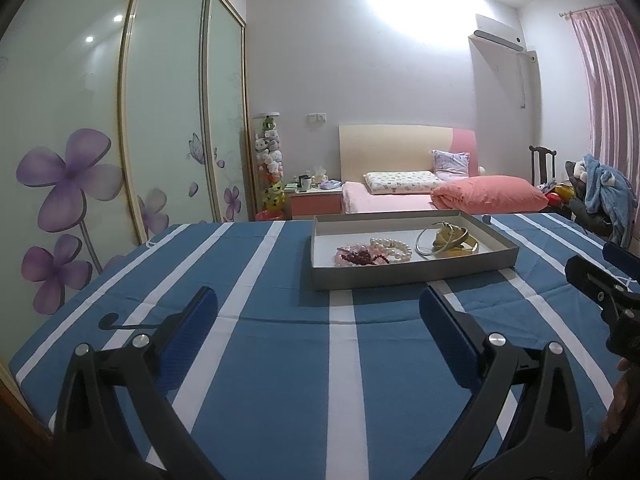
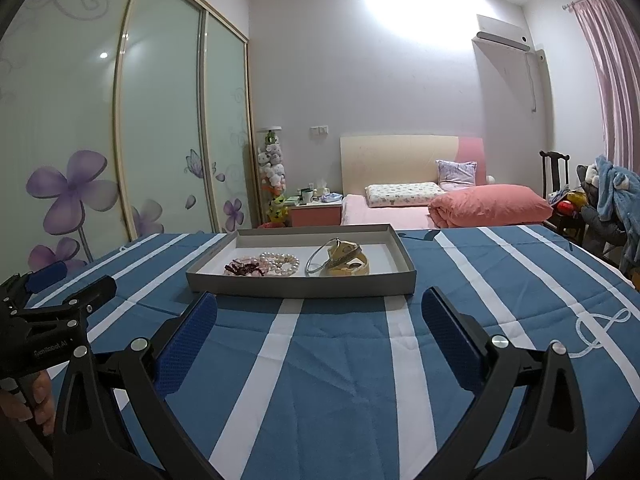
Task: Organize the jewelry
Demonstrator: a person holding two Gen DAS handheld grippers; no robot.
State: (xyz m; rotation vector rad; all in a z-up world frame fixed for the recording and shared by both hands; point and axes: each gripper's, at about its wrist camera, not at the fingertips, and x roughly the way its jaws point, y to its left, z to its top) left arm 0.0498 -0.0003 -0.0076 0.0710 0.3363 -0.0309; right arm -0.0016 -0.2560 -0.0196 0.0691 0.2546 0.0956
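Observation:
A shallow grey tray (image 1: 412,274) (image 2: 300,286) sits on the blue and white striped cloth. Inside it lie a pearl bracelet (image 1: 394,246) (image 2: 282,262), dark red and pink bead strands (image 1: 360,258) (image 2: 242,269), a silver bangle (image 1: 424,242) (image 2: 318,262) and gold bangles (image 1: 456,242) (image 2: 348,262). My left gripper (image 1: 318,300) is open, low over the cloth in front of the tray. My right gripper (image 2: 320,304) is open too, just short of the tray's near wall. Both hold nothing. Each shows at the edge of the other's view.
The striped cloth (image 1: 280,360) (image 2: 340,380) covers the table. Beyond it stand a pink bed (image 1: 420,196), a nightstand (image 1: 316,198), a wardrobe with flower-print sliding doors (image 1: 100,140) on the left, and a chair heaped with clothes (image 2: 608,200) on the right.

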